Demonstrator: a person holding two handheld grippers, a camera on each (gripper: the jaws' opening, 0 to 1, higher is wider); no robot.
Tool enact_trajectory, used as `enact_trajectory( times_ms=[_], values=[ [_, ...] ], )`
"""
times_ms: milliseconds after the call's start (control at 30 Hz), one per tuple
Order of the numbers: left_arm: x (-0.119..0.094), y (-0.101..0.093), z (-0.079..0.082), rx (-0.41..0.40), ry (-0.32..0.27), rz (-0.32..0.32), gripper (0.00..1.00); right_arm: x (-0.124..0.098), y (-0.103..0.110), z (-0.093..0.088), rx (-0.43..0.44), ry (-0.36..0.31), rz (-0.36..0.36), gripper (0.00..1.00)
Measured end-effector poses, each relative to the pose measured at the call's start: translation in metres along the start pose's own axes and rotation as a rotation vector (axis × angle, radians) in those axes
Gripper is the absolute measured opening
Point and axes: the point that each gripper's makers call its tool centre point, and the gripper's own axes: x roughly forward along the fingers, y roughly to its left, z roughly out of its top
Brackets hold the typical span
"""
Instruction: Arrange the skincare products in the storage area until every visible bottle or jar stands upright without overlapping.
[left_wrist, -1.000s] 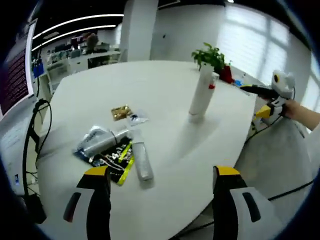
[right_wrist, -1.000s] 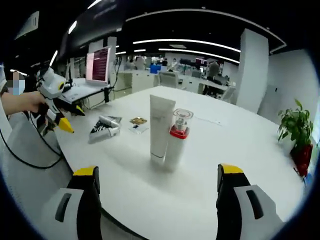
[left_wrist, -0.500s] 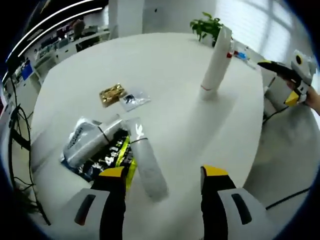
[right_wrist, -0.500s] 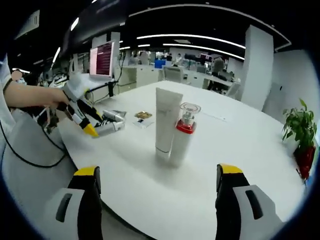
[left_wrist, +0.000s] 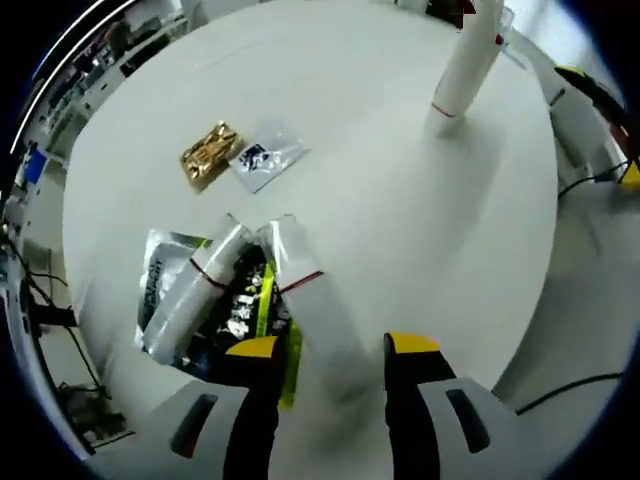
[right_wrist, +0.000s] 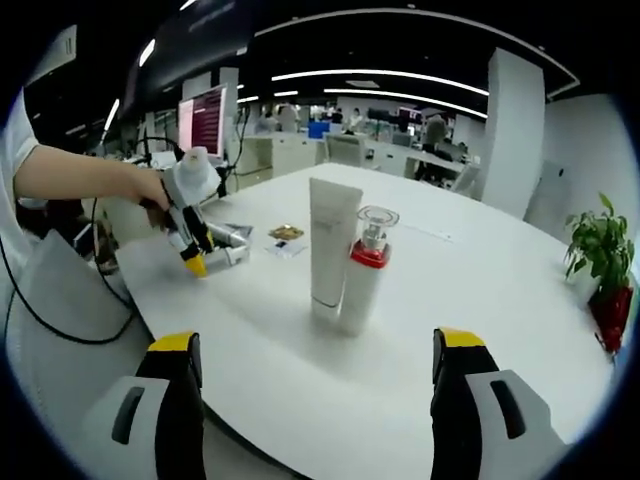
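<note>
A white tube (left_wrist: 318, 300) with a red line lies flat on the white table (left_wrist: 400, 220), and my left gripper (left_wrist: 332, 347) is open just above it, one jaw on each side of its body. Left of it a second silvery tube (left_wrist: 195, 290) lies across a dark packet with yellow-green print (left_wrist: 245, 310). A tall white tube (right_wrist: 332, 245) and a pump bottle with a red collar (right_wrist: 362, 280) stand upright together mid-table. My right gripper (right_wrist: 317, 345) hangs open at the near table edge, holding nothing. The left gripper (right_wrist: 193, 262), held by a hand, reaches down onto the lying items.
A gold sachet (left_wrist: 205, 155) and a clear sachet (left_wrist: 262, 157) lie flat beyond the tubes. Cables hang off the table's left edge (left_wrist: 40, 300). A potted plant (right_wrist: 595, 265) stands at the far right. Office desks and a monitor (right_wrist: 205, 120) fill the background.
The left gripper has dropped down and forward onto the lying white tube, which now sits between its jaws. The right gripper and the two standing items have stayed put.
</note>
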Motion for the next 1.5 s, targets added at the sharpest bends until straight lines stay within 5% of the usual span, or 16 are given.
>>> enact_trajectory(
  times_ms=[467,667,900,1100,1267,1500],
  values=[
    [0.01,0.01,-0.004,0.02,0.054,0.003,0.25,0.0,-0.004,-0.002,0.002,0.012,-0.02,0.94],
    [0.01,0.009,-0.003,-0.007,0.007,-0.035,0.24,0.002,0.001,-0.005,-0.021,0.035,-0.007,0.94],
    [0.001,0.002,-0.006,-0.137,-0.071,-0.13,0.24,0.003,0.006,-0.005,-0.052,0.048,0.007,0.94],
    [-0.018,-0.009,0.002,-0.24,-0.198,-0.248,0.24,0.003,0.009,-0.001,-0.051,0.03,0.017,0.94],
    [-0.051,-0.033,0.018,-0.344,-0.377,-0.439,0.23,0.002,0.021,0.011,-0.028,-0.024,0.081,0.93],
    [-0.104,-0.067,0.036,-0.341,-0.593,-0.659,0.23,0.008,0.046,0.038,0.099,-0.147,0.204,0.86]
  ],
)
